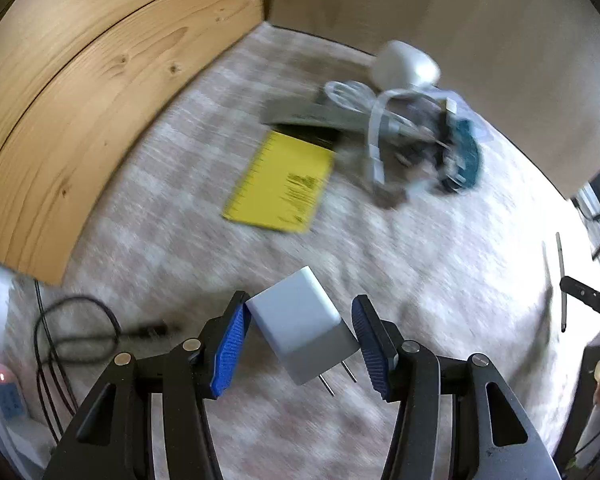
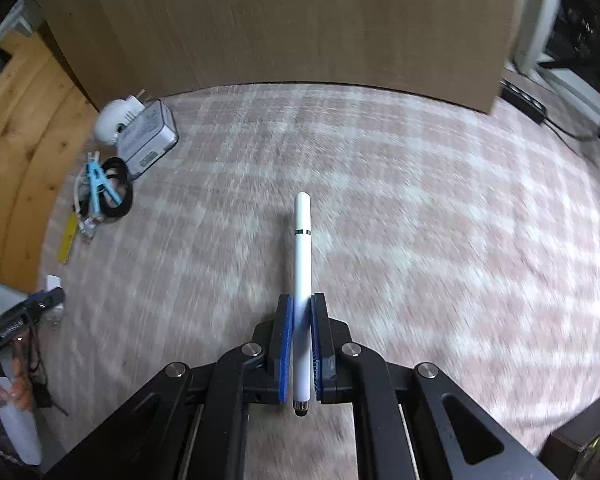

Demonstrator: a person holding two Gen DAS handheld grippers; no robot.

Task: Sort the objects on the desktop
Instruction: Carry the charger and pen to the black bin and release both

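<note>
The left gripper holds a white plug-in charger between its blue ribbed fingers, raised above the checked cloth of the table. The charger is a squarish block with rounded edges, pale and plain on its faces, and two thin metal prongs stick out of its lower end. It sits skewed in the grasp: its long axis runs from upper left to lower right in the left wrist view, with the prongs pointing back toward the camera and to the right. The left finger presses on one corner; whether the right pad touches the block cannot be told for sure.

The right gripper is clenched on a white stylus pen, also lifted off the cloth. The pen is slim and smooth, with a thin dark ring near its far end and a small dark rubber tip at its near end. Its long axis lies along the fingers, the rounded cap pointing straight ahead and away from the camera, the rubber tip toward it.

Farther off on the table lie a yellow card and a blurred heap of cables, just beside each other.
</note>
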